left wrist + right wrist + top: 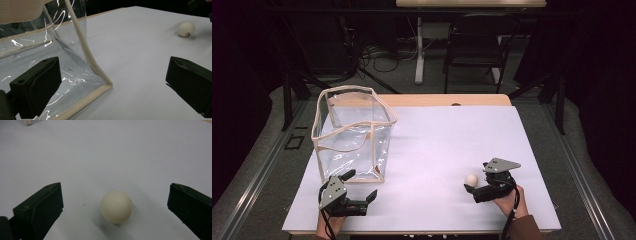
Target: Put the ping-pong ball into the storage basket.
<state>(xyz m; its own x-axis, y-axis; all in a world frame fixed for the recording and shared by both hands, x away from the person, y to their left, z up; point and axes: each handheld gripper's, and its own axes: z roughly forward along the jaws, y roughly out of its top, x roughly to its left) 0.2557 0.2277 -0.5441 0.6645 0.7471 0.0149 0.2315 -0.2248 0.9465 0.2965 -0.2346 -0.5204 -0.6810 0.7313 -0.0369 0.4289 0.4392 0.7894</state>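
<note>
Here, one ball [116, 206], one clear bag [353, 131], two grippers

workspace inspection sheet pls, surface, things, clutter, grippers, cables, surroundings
Surface: white sheet covering a wooden table; the wood shows along the far edge.
Job's things: clear bag with cream trim, upright and open at far left; small white ball at near right, resting on the sheet.
Clutter: nothing seen.
Grippers: left gripper open, just in front of the bag's near bottom corner, holding nothing; right gripper open, the ball between its jaws and apart from both.
Cables: one trails back from each gripper along the person's hand; more lie on the floor beyond the table.
Surroundings: dark room, black chair and a table leg behind.
</note>
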